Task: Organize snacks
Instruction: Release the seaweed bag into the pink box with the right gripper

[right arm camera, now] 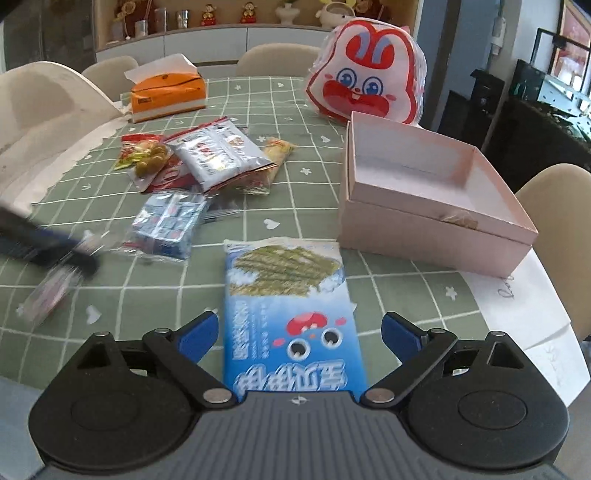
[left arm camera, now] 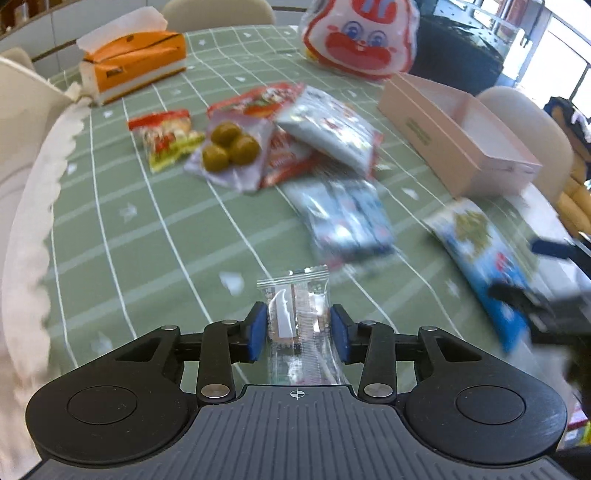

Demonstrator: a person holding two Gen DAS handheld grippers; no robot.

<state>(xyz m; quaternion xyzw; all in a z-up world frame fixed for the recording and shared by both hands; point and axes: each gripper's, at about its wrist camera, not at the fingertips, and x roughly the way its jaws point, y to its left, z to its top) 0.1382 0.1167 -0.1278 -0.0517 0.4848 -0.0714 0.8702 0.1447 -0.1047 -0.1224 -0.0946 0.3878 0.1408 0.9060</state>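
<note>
Setting: a home dining room. Before me stood a round table under a green cloth with a white grid [right arm camera: 295,206], ringed by cream moulded chairs [right arm camera: 277,59]. On it sat an orange tissue box [right arm camera: 168,96]. Behind, a white sideboard [right arm camera: 207,40] carried small red-and-gold figurines [right arm camera: 208,16] and metal cups [right arm camera: 183,18].
</note>
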